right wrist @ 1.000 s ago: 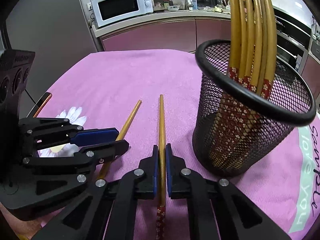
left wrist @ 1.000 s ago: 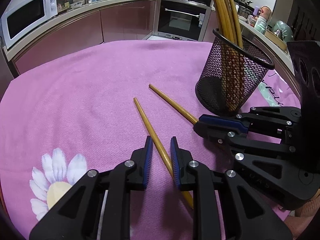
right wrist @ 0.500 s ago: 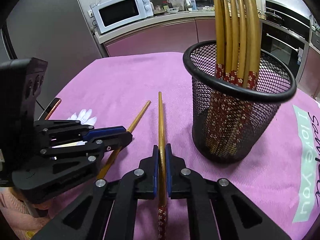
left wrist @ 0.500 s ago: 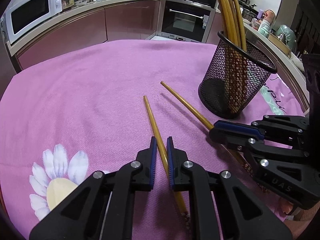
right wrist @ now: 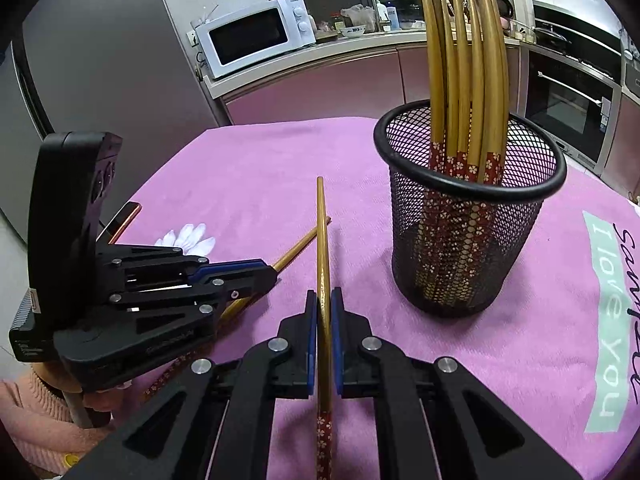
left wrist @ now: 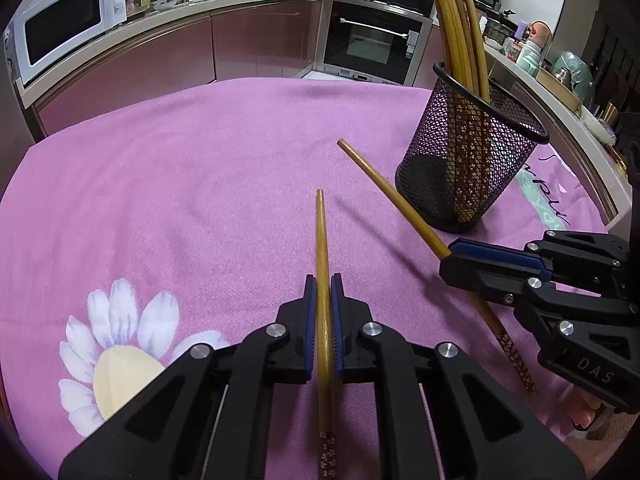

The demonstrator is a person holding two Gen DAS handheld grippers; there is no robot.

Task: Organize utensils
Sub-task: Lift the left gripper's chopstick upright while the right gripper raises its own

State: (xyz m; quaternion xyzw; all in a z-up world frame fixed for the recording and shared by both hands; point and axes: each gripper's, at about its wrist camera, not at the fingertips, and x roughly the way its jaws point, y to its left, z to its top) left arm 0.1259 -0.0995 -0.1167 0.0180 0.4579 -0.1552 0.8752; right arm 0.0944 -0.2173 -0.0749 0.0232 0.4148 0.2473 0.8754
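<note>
Since the earlier frame, left gripper (left wrist: 323,292) has clamped its chopstick (left wrist: 322,248), which now runs straight between the pads. Right gripper (right wrist: 324,304) grips a second chopstick (right wrist: 322,240), tip raised beside the mesh holder (right wrist: 472,184). Both utensils secured; judged ready for insertion among those already standing inside.

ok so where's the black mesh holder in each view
Left wrist view: the black mesh holder stands upper right, beyond the right gripper, with chopsticks in it.
Right wrist view: it stands right of centre, past the chopstick that this gripper's fingers clamp.
Shared landmark: the white microwave on the counter, upper left in the left wrist view, upper centre-left in the right.
</note>
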